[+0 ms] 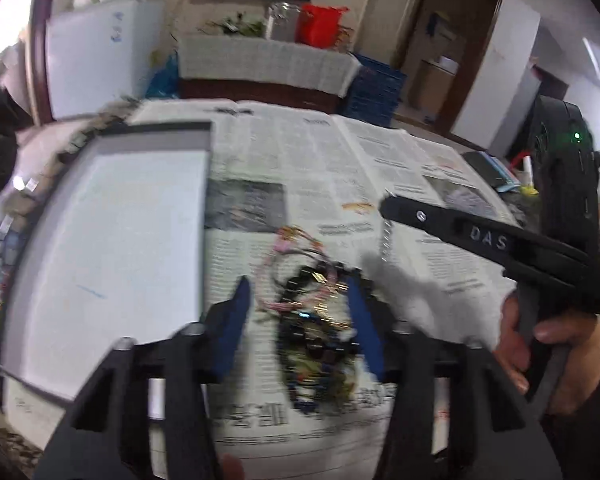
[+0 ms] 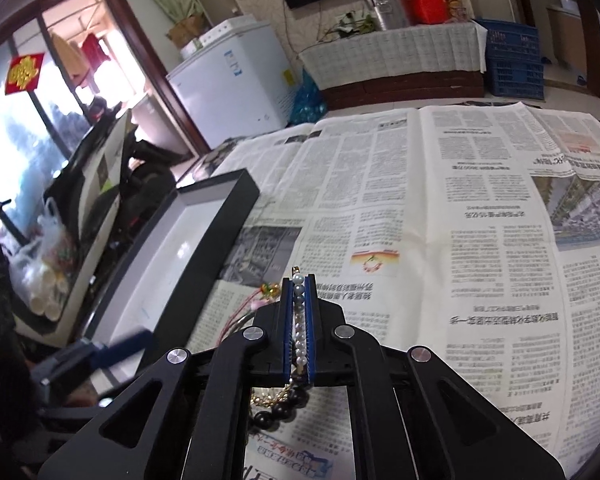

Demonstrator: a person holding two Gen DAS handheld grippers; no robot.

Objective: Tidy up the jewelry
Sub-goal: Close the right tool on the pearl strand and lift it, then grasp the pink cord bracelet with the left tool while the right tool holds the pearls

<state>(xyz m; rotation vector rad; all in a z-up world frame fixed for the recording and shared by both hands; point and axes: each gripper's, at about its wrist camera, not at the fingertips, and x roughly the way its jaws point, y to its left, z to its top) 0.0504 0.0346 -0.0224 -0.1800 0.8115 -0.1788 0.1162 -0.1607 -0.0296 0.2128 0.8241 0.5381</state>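
A tangled pile of jewelry (image 1: pixel 316 320), with pink cords, black beads and gold chain, lies on the newspaper (image 1: pixel 320 168). My left gripper (image 1: pixel 299 284) is low over it, its blue pads (image 1: pixel 240 308) standing apart on either side of the pile; blur hides any contact. My right gripper (image 2: pixel 299 278) is shut on a pearl strand (image 2: pixel 300 320), which runs lengthwise between its pads. In the left wrist view the right gripper (image 1: pixel 386 204) is raised right of the pile, with a thin chain (image 1: pixel 386 240) dangling from its tip. A white-lined tray (image 1: pixel 156 132) (image 2: pixel 220 216) sits to the left.
Newspaper (image 2: pixel 440 220) covers the whole table. A person's hand (image 1: pixel 540 336) holds the right gripper's handle. Black beads (image 2: pixel 284 408) and gold chain hang under the right gripper. Bags and clutter (image 2: pixel 48 248) crowd the table's left edge. A white freezer (image 2: pixel 236 76) and blue crates (image 2: pixel 512 60) stand behind.
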